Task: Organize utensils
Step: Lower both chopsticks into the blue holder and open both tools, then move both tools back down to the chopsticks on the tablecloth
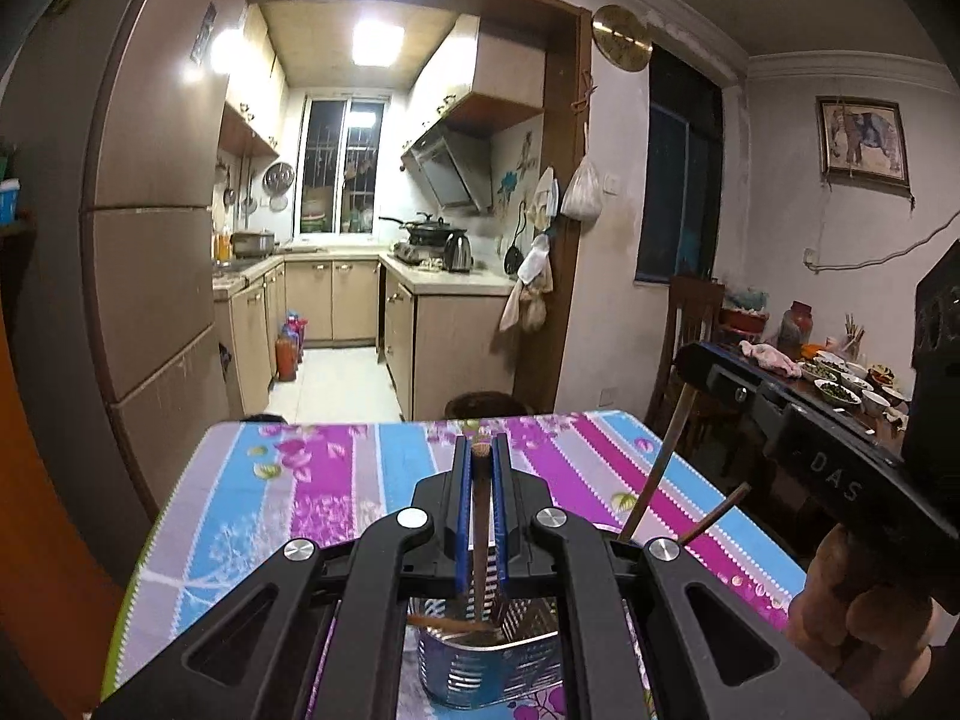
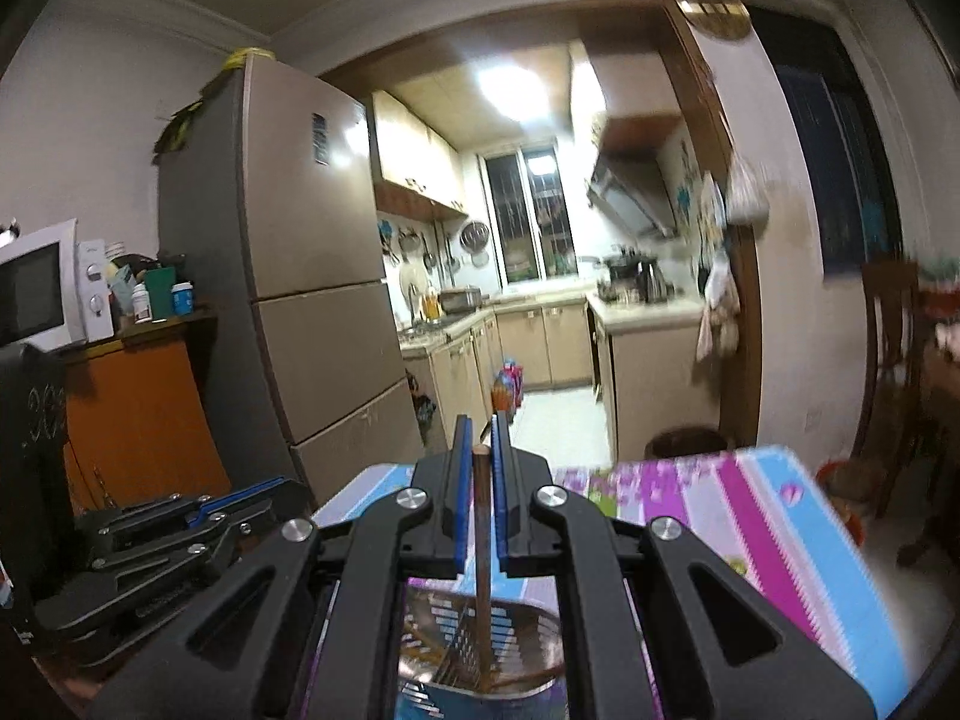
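Observation:
My left gripper [image 1: 480, 450] is shut on a brown wooden chopstick [image 1: 479, 534], held upright with its lower end inside the perforated metal utensil holder [image 1: 492, 666]. My right gripper [image 2: 479, 447] is shut on another brown chopstick [image 2: 482, 540], also upright with its tip down in the same holder [image 2: 480, 654]. The right gripper also shows in the left wrist view [image 1: 708, 372] at the right, with its chopstick [image 1: 660, 462] slanting into the holder. Another chopstick [image 1: 717, 516] leans out of the holder. The left gripper appears at the left of the right wrist view [image 2: 240, 504].
The holder stands on a table with a striped floral cloth [image 1: 336, 480]. A fridge [image 2: 312, 300] stands to the left, a kitchen doorway beyond. A dining table with bowls [image 1: 840, 384] and a chair [image 1: 690, 330] are on the right. A microwave [image 2: 36, 294] sits far left.

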### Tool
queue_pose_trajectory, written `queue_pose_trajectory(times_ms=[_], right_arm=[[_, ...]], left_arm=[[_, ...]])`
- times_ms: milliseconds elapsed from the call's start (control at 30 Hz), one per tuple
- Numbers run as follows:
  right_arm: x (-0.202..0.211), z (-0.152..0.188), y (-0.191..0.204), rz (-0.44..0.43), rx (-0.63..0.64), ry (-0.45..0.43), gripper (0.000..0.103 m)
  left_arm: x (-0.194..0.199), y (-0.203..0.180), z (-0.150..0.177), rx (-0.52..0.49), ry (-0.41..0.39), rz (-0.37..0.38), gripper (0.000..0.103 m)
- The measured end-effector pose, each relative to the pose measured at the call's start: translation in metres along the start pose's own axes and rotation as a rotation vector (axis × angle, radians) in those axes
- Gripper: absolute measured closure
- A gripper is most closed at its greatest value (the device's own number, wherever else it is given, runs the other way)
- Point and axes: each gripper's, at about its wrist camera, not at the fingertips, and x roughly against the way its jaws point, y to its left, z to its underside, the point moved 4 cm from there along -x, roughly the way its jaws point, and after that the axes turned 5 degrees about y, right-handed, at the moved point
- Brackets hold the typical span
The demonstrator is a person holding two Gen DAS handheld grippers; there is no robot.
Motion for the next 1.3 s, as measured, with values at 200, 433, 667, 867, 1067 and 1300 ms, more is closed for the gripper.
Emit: queue_pose_trajectory(times_ms=[200,433,667,867,1067,1300], right_arm=[[-0.006,0.021,-0.011,0.021,-0.064,0.063,0.096],[0.05,-0.005,-0.029,0.084,-0.026,-0.051,0.074],[0.177,-0.005,-0.069,0.18,0.023,-0.177,0.068],[0.274,0.056,-0.077,0.328,0.167,-0.134,0.048],[0.297,0.145,-0.071,0.415,0.227,0.07,0.048],[0.285,0.221,-0.037,0.332,0.24,0.228,0.048]], left_arm=[[-0.009,0.011,0.012,0.022,0.025,-0.019,0.095],[0.061,0.026,-0.022,0.037,-0.136,-0.07,0.077],[0.157,0.037,-0.019,-0.049,-0.274,-0.166,0.068],[0.235,0.044,0.041,-0.143,-0.308,-0.285,0.042],[0.271,0.063,0.128,-0.139,-0.17,-0.421,0.041],[0.272,0.046,0.243,-0.086,0.089,-0.354,0.051]])
